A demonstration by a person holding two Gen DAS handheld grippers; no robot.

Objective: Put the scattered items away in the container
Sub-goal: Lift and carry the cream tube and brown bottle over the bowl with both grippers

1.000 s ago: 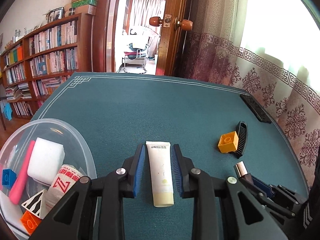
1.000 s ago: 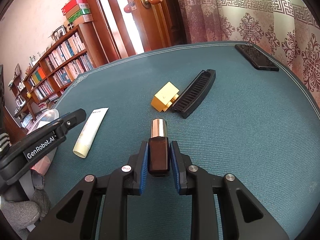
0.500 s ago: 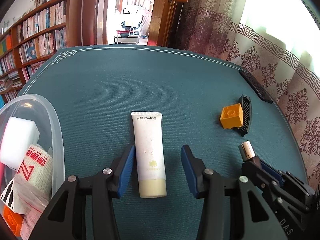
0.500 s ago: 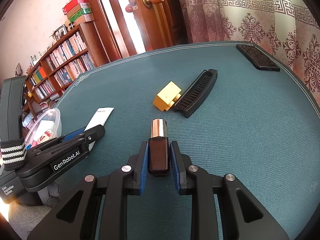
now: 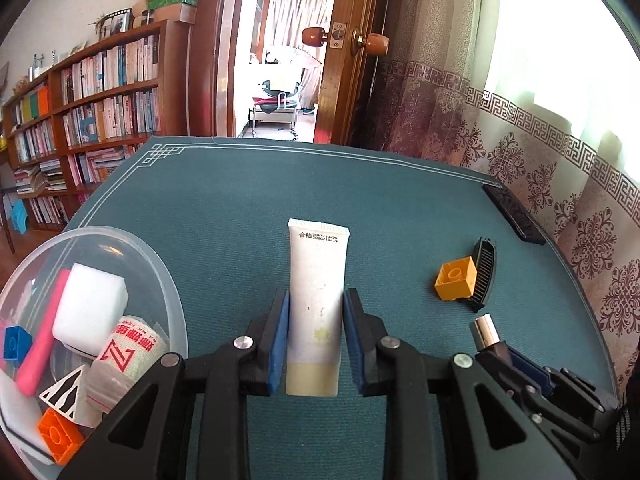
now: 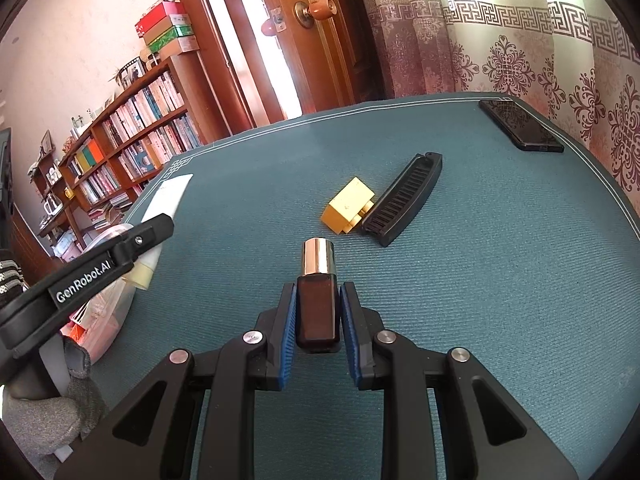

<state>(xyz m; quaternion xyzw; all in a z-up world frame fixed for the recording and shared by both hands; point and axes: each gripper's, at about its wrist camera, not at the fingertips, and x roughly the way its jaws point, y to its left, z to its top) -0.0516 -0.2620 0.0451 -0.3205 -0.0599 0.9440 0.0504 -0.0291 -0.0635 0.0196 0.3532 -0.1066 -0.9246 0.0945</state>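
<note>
White tube now pinched (earlier unclamped) by left gripper.

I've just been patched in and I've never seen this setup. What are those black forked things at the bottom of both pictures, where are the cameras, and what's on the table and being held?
There is no robot arm. A person holds a two-finger gripper in each hand, and a fisheye camera on each gripper looks forward along its fingers, so the black forks are the grippers themselves.

In the left wrist view, the left gripper is closed on a white tube. Beside it on the left sits the clear bowl, which already holds a sponge, blocks and other small things.

In the right wrist view, the right gripper grips a small dark bottle with a shiny cap.

On the green table mat lie a yellow block right next to a black comb, and a phone near the far edge.
</note>
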